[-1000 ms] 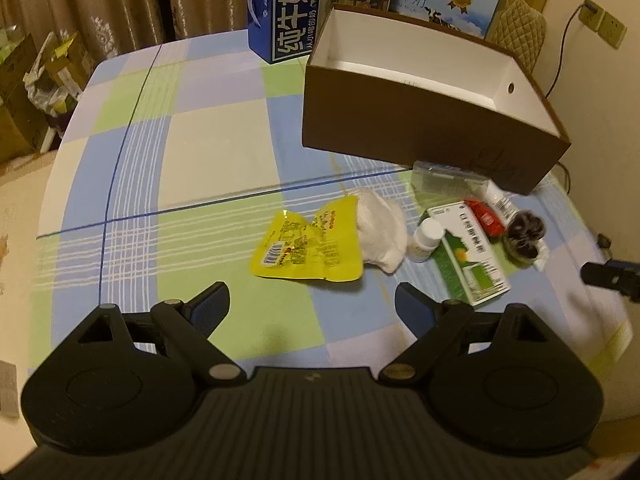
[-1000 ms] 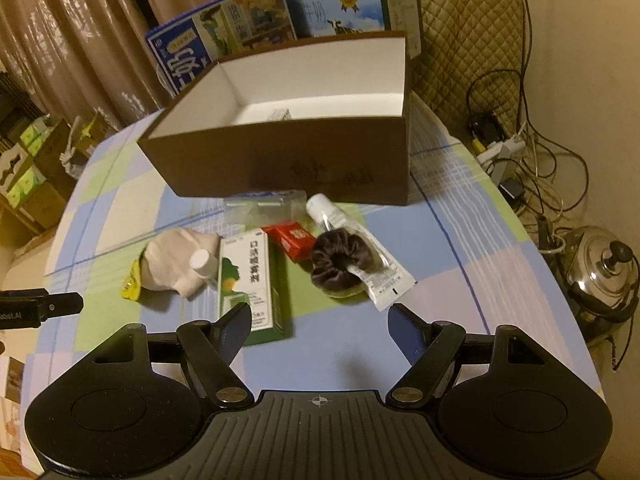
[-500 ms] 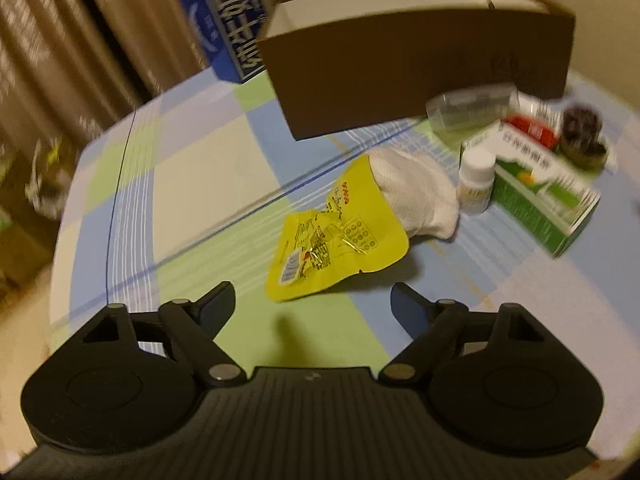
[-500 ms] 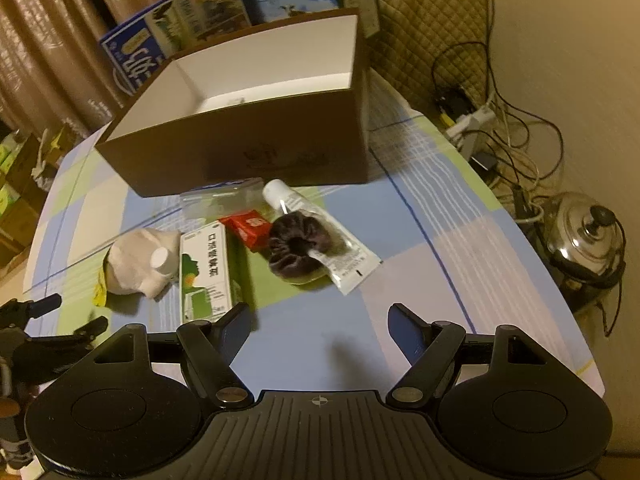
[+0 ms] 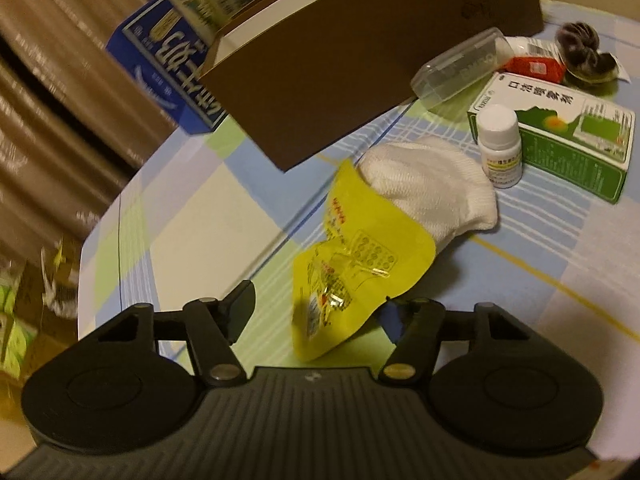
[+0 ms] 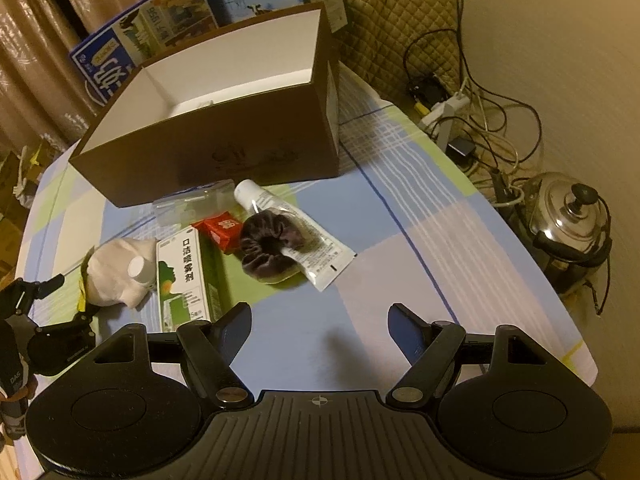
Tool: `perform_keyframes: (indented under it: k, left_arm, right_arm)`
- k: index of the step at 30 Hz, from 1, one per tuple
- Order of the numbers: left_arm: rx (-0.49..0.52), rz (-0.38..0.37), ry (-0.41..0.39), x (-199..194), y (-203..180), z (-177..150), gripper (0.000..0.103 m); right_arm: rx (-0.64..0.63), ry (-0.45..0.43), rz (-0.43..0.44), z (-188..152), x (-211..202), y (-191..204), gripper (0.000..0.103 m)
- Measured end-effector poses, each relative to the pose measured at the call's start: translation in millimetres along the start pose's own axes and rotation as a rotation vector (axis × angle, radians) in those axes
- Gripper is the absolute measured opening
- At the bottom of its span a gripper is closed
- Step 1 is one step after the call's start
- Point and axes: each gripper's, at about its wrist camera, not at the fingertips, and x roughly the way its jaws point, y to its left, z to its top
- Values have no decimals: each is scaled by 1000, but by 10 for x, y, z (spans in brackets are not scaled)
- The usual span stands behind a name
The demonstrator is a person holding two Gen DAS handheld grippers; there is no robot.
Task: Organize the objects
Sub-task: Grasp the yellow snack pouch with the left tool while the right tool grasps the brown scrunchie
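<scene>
My left gripper (image 5: pixel 320 312) is open and low over the table, tilted. The near end of a yellow snack packet (image 5: pixel 352 264) lies between its fingers, which are not closed on it. A white sock (image 5: pixel 432 184) touches the packet's far end. Beyond it are a white pill bottle (image 5: pixel 500 144), a green spray box (image 5: pixel 560 136), a clear case (image 5: pixel 460 64), a red packet (image 5: pixel 532 66) and a dark scrunchie (image 5: pixel 580 46). My right gripper (image 6: pixel 320 320) is open with nothing in it, short of the scrunchie (image 6: pixel 272 244) and a white tube (image 6: pixel 312 252). The left gripper (image 6: pixel 70 298) shows at that view's left edge.
An open brown box (image 6: pixel 224 152) with a white inside stands behind the items, with milk cartons (image 6: pixel 108 68) behind it. The table's right edge drops off to cables (image 6: pixel 460 112) and a steel pot (image 6: pixel 572 216) on the floor. A checked cloth (image 6: pixel 400 208) covers the table.
The left gripper has dropped and moved forward, tilting, so the yellow packet now lies between its open fingers. The right gripper has shifted only slightly.
</scene>
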Motion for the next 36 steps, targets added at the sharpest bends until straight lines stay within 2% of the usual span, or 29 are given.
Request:
perform_keyframes:
  k: [3, 7, 11, 14, 19, 23, 27, 31, 36]
  left_arm:
    - [59, -16, -31, 36, -41, 11, 49]
    - [120, -44, -52, 66, -85, 12, 26]
    - [94, -56, -60, 46, -28, 13, 13]
    - [13, -97, -50, -3, 119, 30, 12]
    - [-209, -163, 4, -128, 427, -2, 12]
    - [-421, -223, 41, -249, 706, -68, 12]
    - [-573, -255, 79, -328, 891, -150, 12]
    - [-655, -268, 104, -385, 1009, -194, 12]
    - [-686, -260, 115, -442, 1062, -198, 12]
  right_arm:
    - [2, 7, -7, 6, 21, 4, 73]
    - [-1, 14, -8, 10, 43, 26, 73]
    - [-6, 4, 1, 16, 55, 51, 73]
    - [-21, -19, 29, 22, 67, 87, 73]
    - [-106, -54, 55, 44, 156, 220, 73]
    - [-227, -80, 52, 66, 298, 375, 67]
    - [-300, -79, 23, 93, 509, 445, 63]
    - [-341, -89, 0, 131, 678, 489, 63]
    - [-378, -94, -15, 199, 884, 533, 62]
